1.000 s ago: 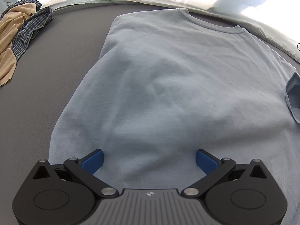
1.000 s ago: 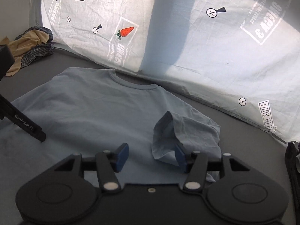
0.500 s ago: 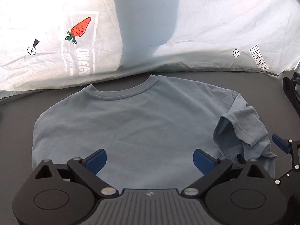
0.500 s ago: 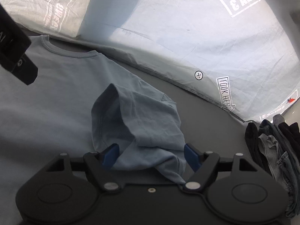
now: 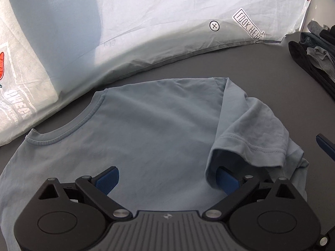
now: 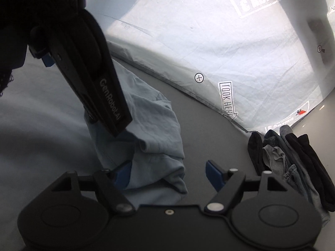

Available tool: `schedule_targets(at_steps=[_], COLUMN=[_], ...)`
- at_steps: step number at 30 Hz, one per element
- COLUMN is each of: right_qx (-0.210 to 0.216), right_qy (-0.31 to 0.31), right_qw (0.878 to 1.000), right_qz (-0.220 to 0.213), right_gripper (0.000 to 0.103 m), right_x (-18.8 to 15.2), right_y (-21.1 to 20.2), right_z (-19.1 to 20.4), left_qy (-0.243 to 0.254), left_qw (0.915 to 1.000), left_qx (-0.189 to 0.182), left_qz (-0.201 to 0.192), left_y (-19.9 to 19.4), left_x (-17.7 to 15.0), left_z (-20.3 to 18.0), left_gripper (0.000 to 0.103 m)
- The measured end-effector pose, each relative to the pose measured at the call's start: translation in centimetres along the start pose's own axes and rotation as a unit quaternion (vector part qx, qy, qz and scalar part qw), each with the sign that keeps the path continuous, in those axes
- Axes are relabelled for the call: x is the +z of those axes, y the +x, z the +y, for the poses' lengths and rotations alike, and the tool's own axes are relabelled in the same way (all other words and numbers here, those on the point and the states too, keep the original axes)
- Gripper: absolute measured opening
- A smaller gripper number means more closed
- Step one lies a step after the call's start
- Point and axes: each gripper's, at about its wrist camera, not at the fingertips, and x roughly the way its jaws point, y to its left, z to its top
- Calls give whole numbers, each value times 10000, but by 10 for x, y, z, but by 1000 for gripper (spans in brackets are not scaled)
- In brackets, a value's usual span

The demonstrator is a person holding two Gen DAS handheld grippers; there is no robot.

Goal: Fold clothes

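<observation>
A light blue T-shirt (image 5: 146, 138) lies spread on the dark grey surface (image 5: 261, 67), neckline toward the white printed sheet (image 5: 167, 16) that hangs along the far edge. Its right-hand sleeve (image 5: 251, 133) is turned inward over the body, with the hemmed cuff lying in a loose, rumpled fold.

Left claw (image 5: 167, 179): jaws wide, hovering low over the shirt's chest. One blue pad sits clear above the flat fabric; the other pad sits under the raised cuff of the folded sleeve, partly hidden by it. Neither pad appears to press cloth, though the covered side cannot be fully confirmed.

Right claw (image 6: 169, 174): jaws wide and set at the bunched sleeve end (image 6: 155, 150). The cloth lies between the pads nearer the left pad, and the right pad stands clear of it, so nothing is gripped. In this view the left claw's black body crosses the upper left, above the sleeve.

A pile of dark clothes (image 6: 293, 163) rests at the surface's right side, well apart from the shirt
</observation>
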Motion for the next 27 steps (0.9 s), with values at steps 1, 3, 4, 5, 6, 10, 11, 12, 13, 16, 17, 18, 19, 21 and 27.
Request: schedule_targets(at_steps=[1, 3, 4, 5, 6, 10, 11, 12, 13, 16, 17, 18, 19, 21, 27], right_qx=[-58, -184, -284, -377, -455, -947, -1085, -1140, -1199, -1303, -1238, -1127, -1000, -757, -204], right_qy=[-214, -626, -763, -881, -946, -749, -653, -559, -466, -250, -177, -106, -67, -34, 127], right_qw=[9997, 9977, 9966, 9954, 9944, 9927, 9919, 9919, 9916, 9911, 9921, 9935, 9947, 9963, 9995], right_qz=[-65, -168, -89, 7, 65, 68, 17, -61, -129, -118, -25, 101, 223, 413, 192], right_gripper=[76, 76, 76, 76, 76, 76, 76, 76, 76, 71, 70, 70, 66, 59, 9], right_x=[2, 5, 6, 6, 6, 0, -3, -5, -8, -16, -18, -20, -22, -29, -39], right_y=[2, 6, 12, 18, 22, 15, 8, 1, -6, -20, -21, -20, -17, -12, -27], right_z=[5, 14, 17, 19, 18, 0, -6, -12, -17, -28, -31, -32, -33, -32, -43], left_qy=[-86, -167, -172, -154, -130, -72, -76, -90, -131, -202, -221, -255, -303, -375, -588], left_qw=[9999, 9998, 9998, 9998, 9998, 9993, 9989, 9985, 9981, 9956, 9948, 9946, 9948, 9956, 9962], left_qx=[-55, -44, 5, 58, 110, 357, 459, 491, 499, 665, 701, 679, 639, 588, 405], left_qz=[29, 72, 91, 121, 137, -7, -102, -207, -322, -622, -712, -744, -728, -632, -503], left_y=[2, 6, 8, 11, 12, 9, 5, 0, -5, -17, -20, -21, -21, -17, -15], left_x=[1, 2, 3, 4, 5, 8, 8, 9, 10, 13, 15, 16, 18, 18, 18], left_z=[4, 8, 10, 11, 11, 9, 8, 7, 7, 4, 4, 5, 7, 9, 10], left_gripper=[99, 99, 99, 99, 99, 99, 99, 99, 99, 99, 99, 99, 99, 99, 99])
